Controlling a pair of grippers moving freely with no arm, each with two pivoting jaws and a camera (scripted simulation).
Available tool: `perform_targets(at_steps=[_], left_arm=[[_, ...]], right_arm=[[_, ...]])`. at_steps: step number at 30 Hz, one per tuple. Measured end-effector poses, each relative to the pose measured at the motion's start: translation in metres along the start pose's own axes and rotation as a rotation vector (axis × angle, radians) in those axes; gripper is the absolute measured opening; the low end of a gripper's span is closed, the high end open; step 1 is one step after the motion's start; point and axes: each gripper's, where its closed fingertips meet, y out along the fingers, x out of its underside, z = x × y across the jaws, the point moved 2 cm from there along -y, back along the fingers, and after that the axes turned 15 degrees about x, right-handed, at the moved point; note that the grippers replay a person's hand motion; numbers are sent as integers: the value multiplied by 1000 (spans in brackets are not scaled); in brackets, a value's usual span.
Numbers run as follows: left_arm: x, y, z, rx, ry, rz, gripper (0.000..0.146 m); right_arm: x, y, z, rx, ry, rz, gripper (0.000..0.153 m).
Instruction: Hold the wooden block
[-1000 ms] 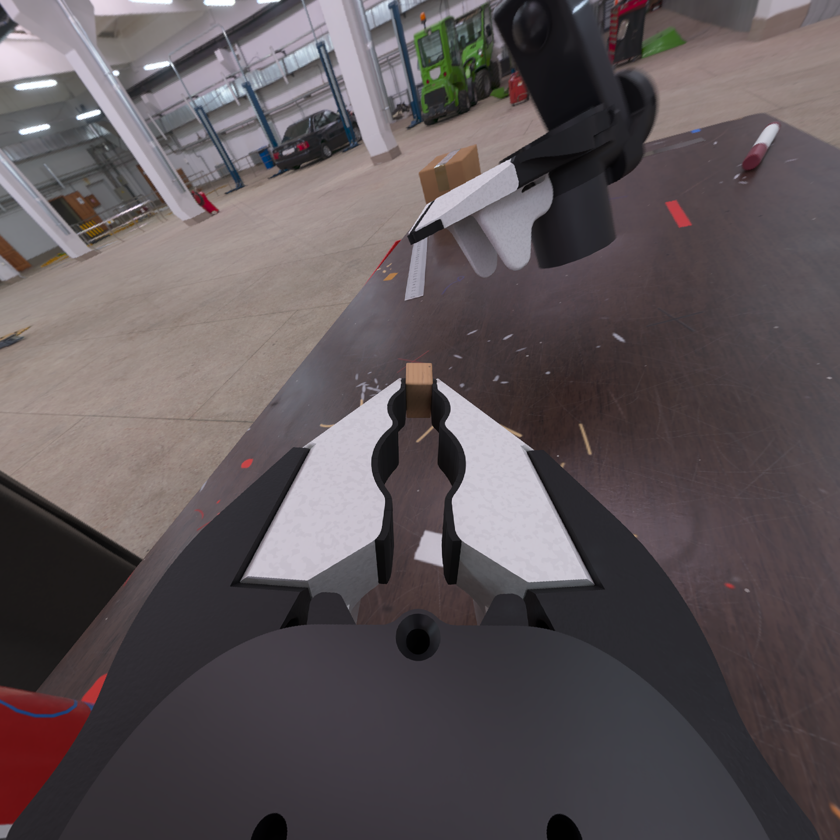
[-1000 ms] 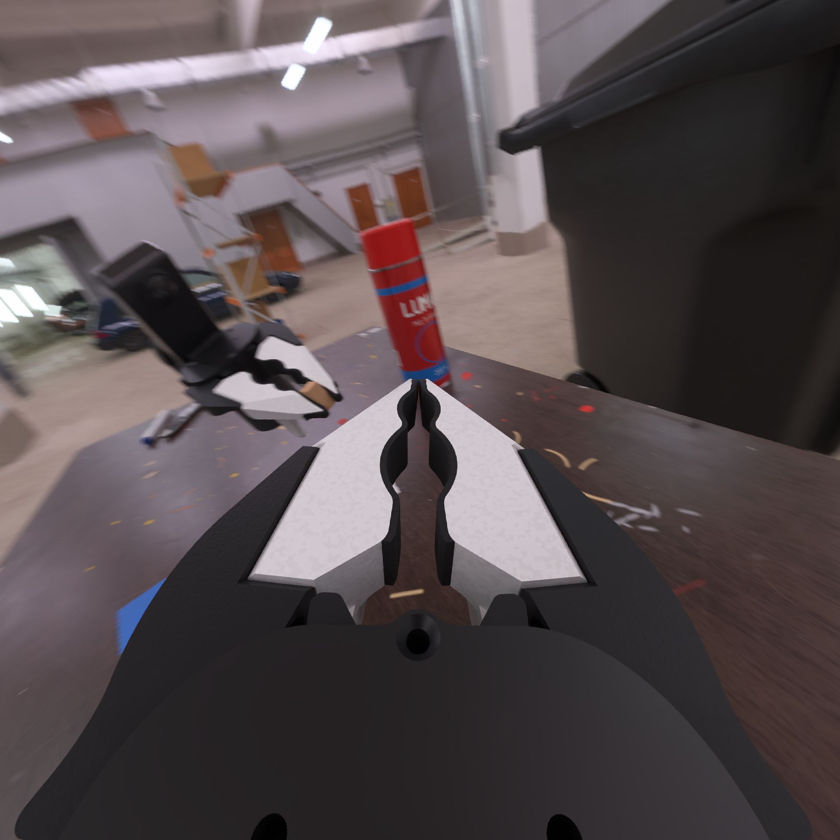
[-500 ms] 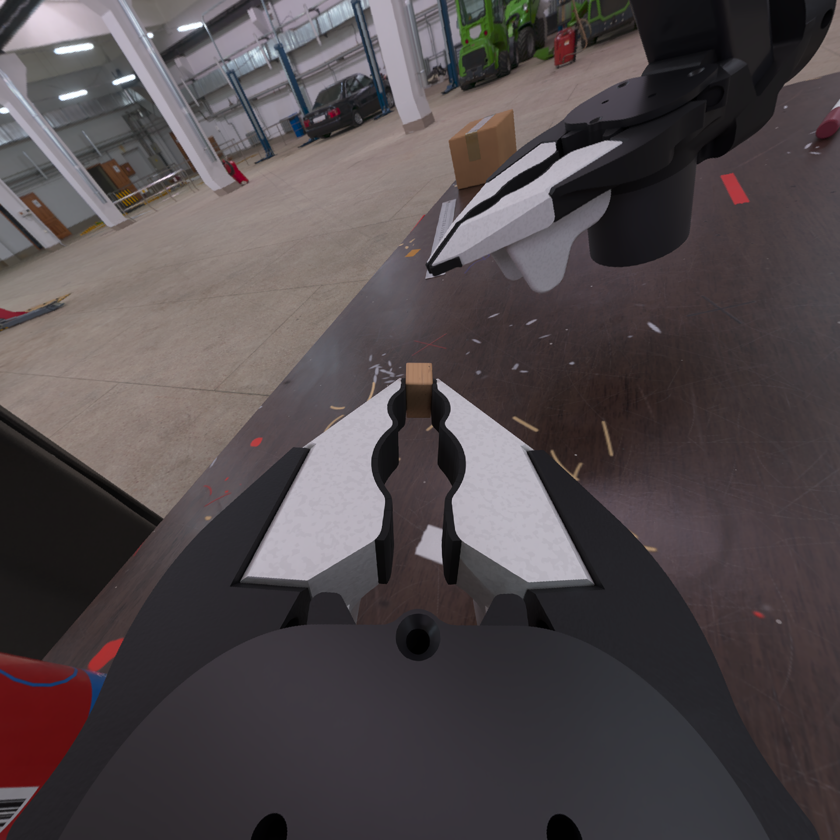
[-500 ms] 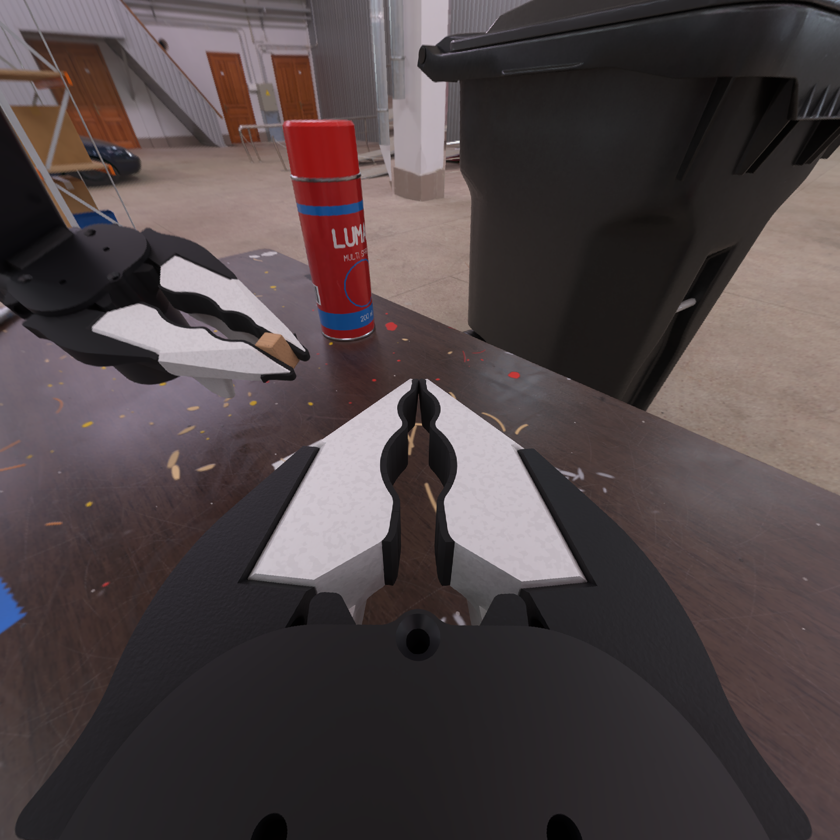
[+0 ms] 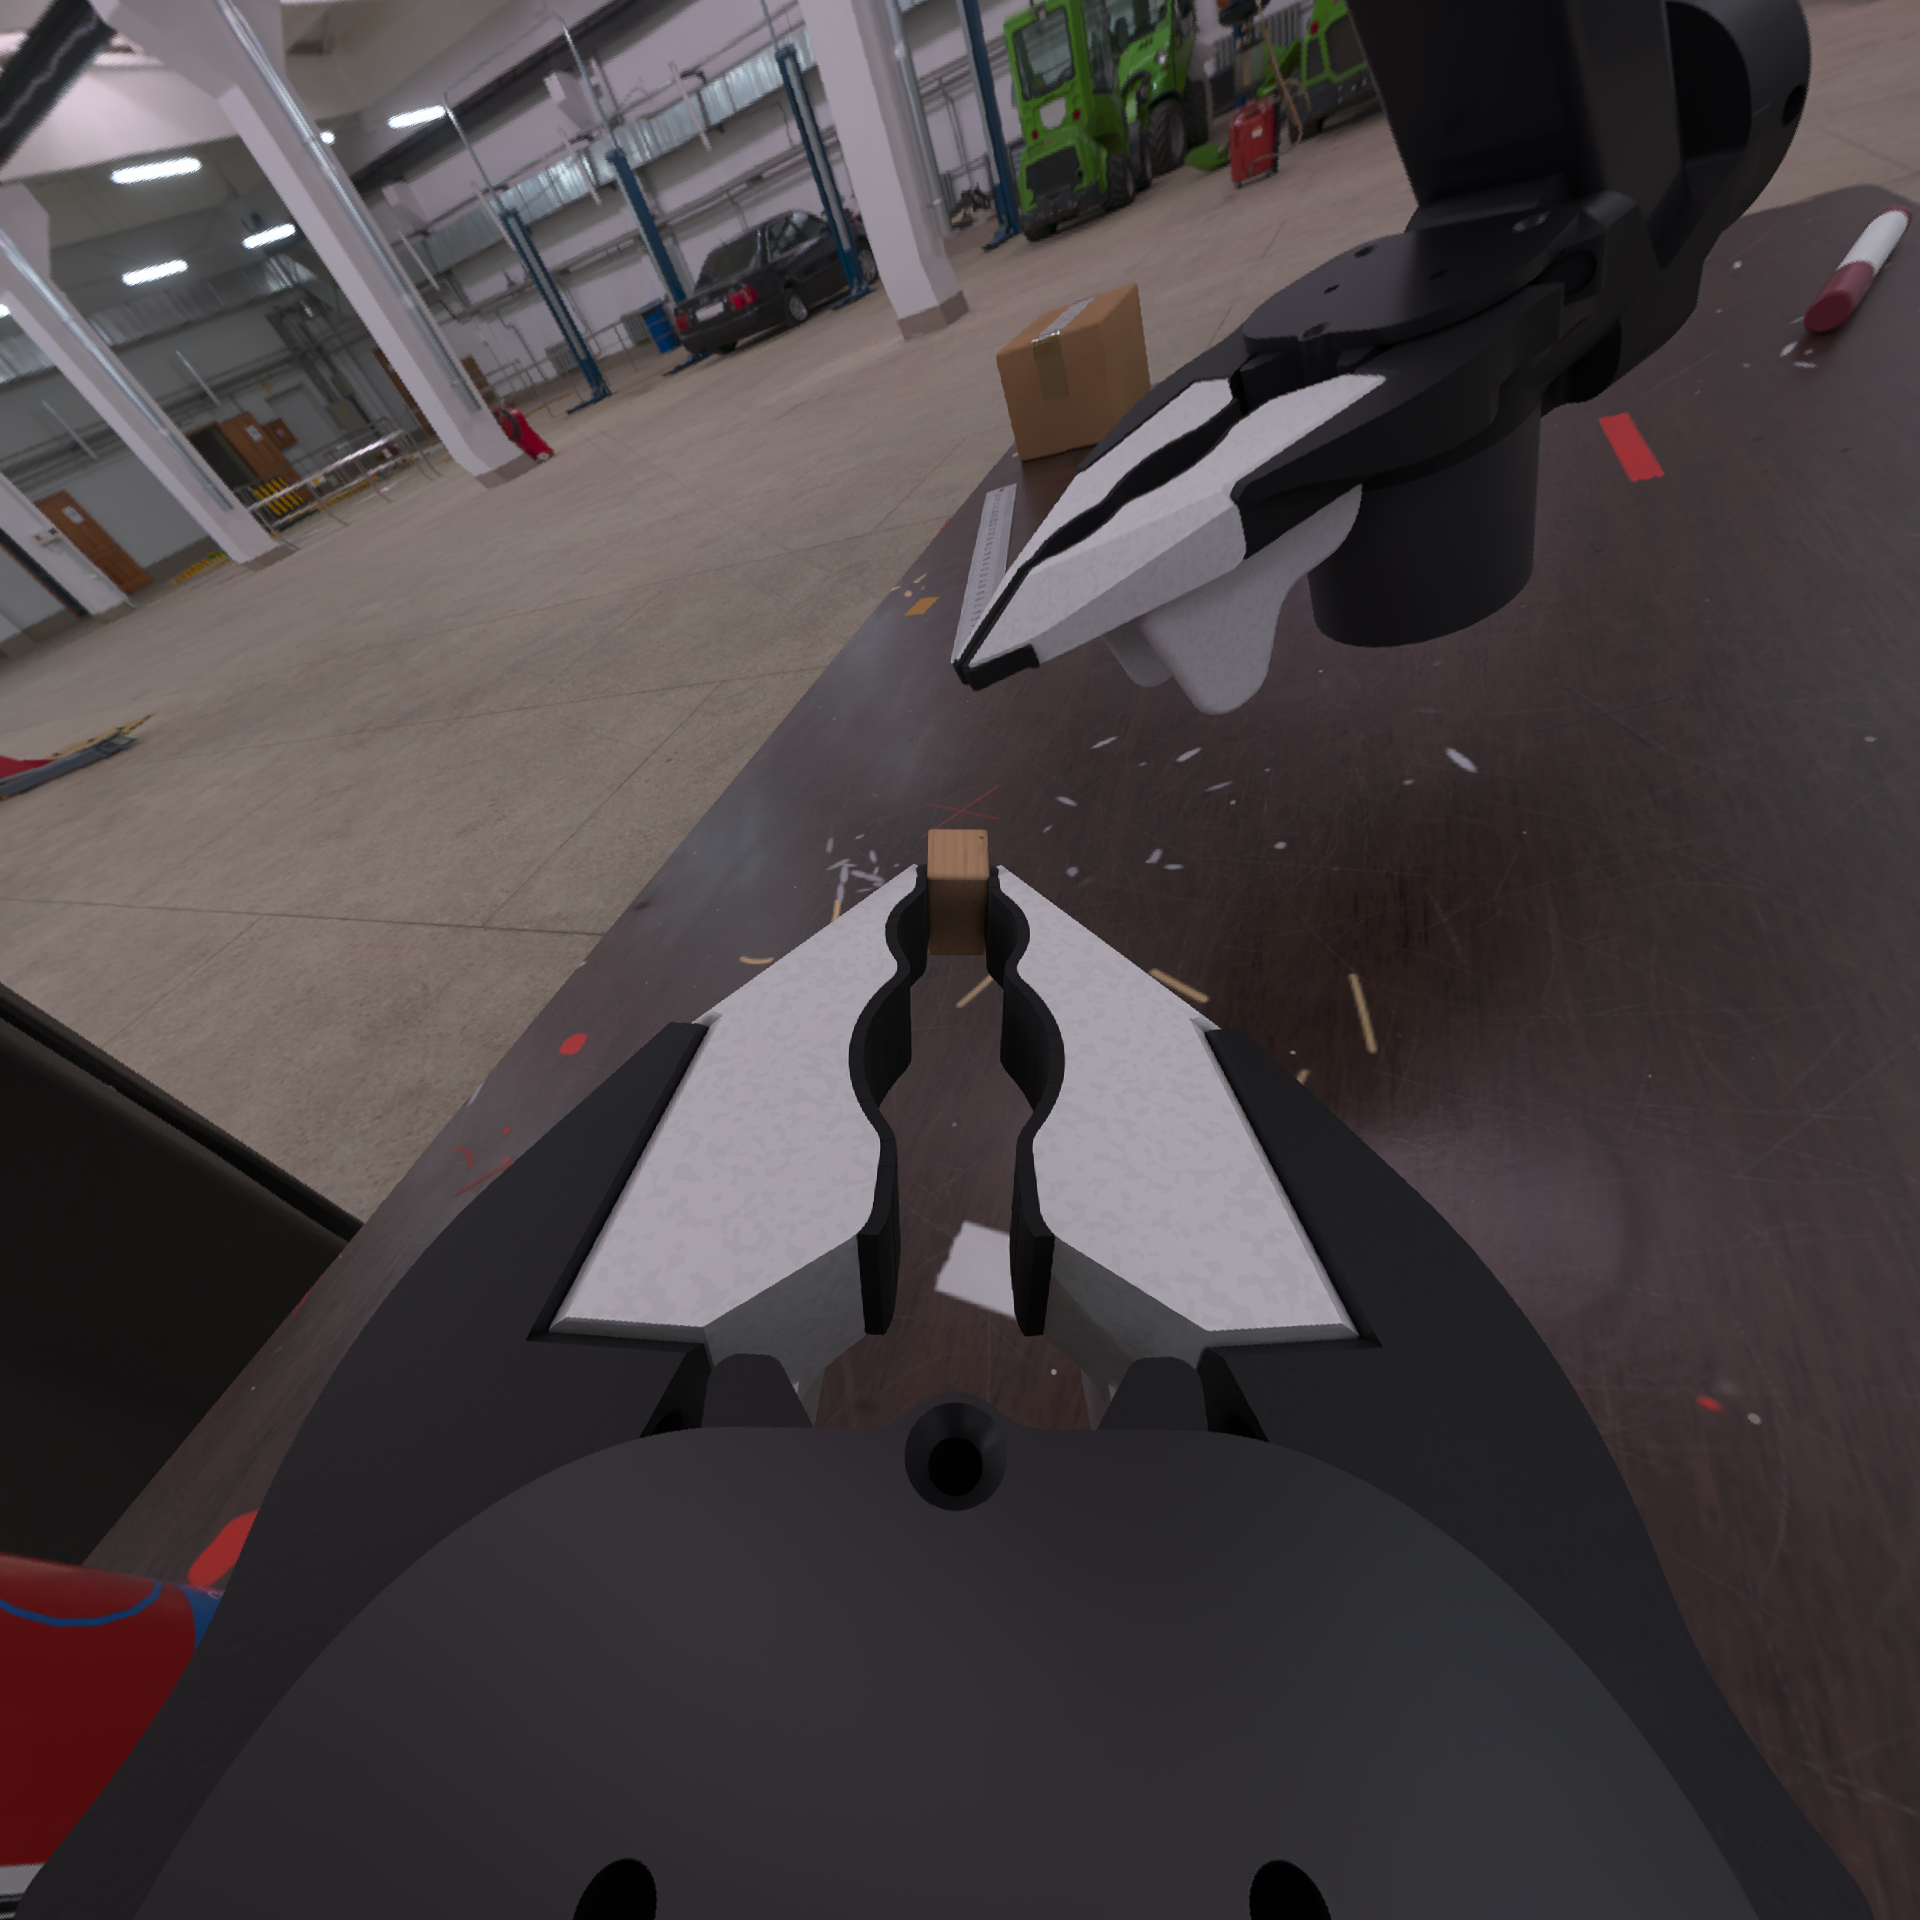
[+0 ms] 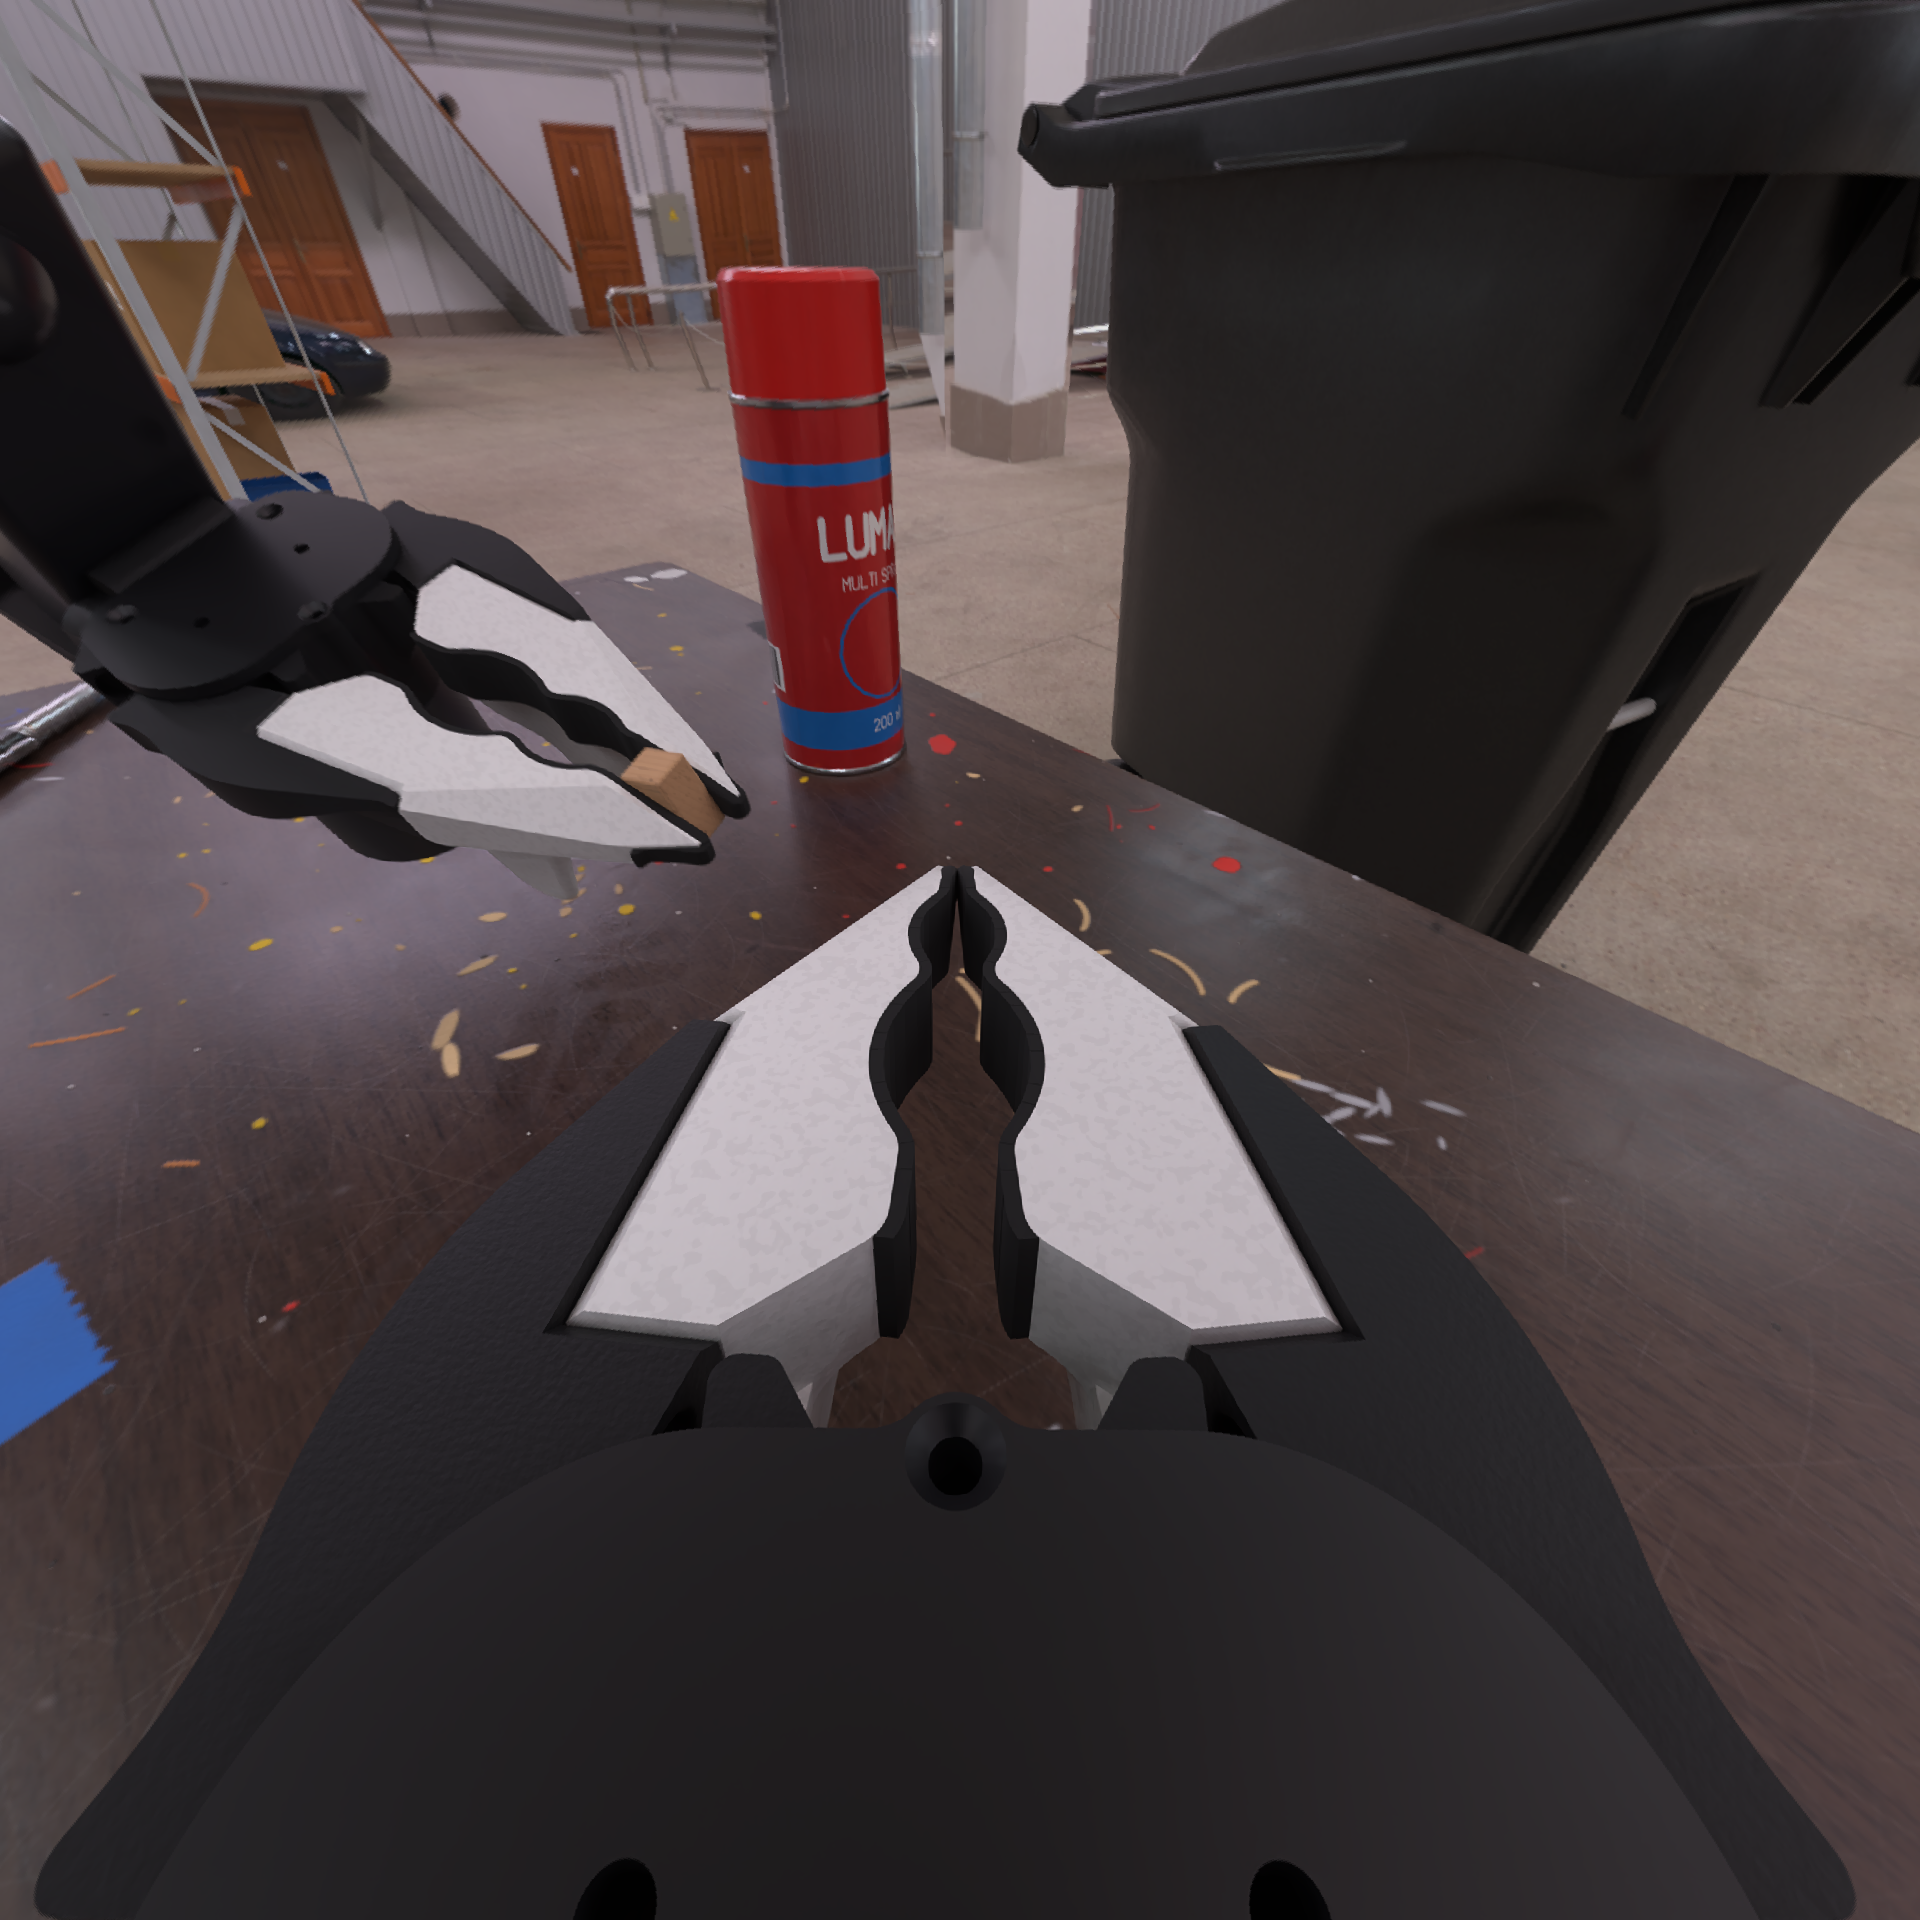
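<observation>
A small wooden block (image 5: 957,883) is pinched between the fingertips of my left gripper (image 5: 957,896), which holds it above the dark table (image 5: 1558,1039). In the right wrist view the left gripper (image 6: 694,814) shows at the left with the block (image 6: 670,781) at its tips. My right gripper (image 6: 957,883) is shut and empty, its tips pressed together above the table. It also shows in the left wrist view (image 5: 982,665), hovering beyond the block and to the right, tips pointing toward it.
A red spray can (image 6: 816,520) stands near the table's far edge, beside a large black bin (image 6: 1455,468) on the floor. A marker (image 5: 1855,270), a metal ruler (image 5: 987,566) and blue tape (image 6: 42,1351) lie on the table. A cardboard box (image 5: 1075,369) sits on the floor.
The right gripper has swung round and drawn closer to the left gripper. The left gripper keeps its hold on the block and has shifted only slightly.
</observation>
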Motion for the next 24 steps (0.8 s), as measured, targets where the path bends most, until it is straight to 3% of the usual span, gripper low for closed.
perform_targets(at_steps=[24], left_arm=[[2,5,7,32,23,-27,9]], right_arm=[[6,-3,-27,-128,-30,-24,0]])
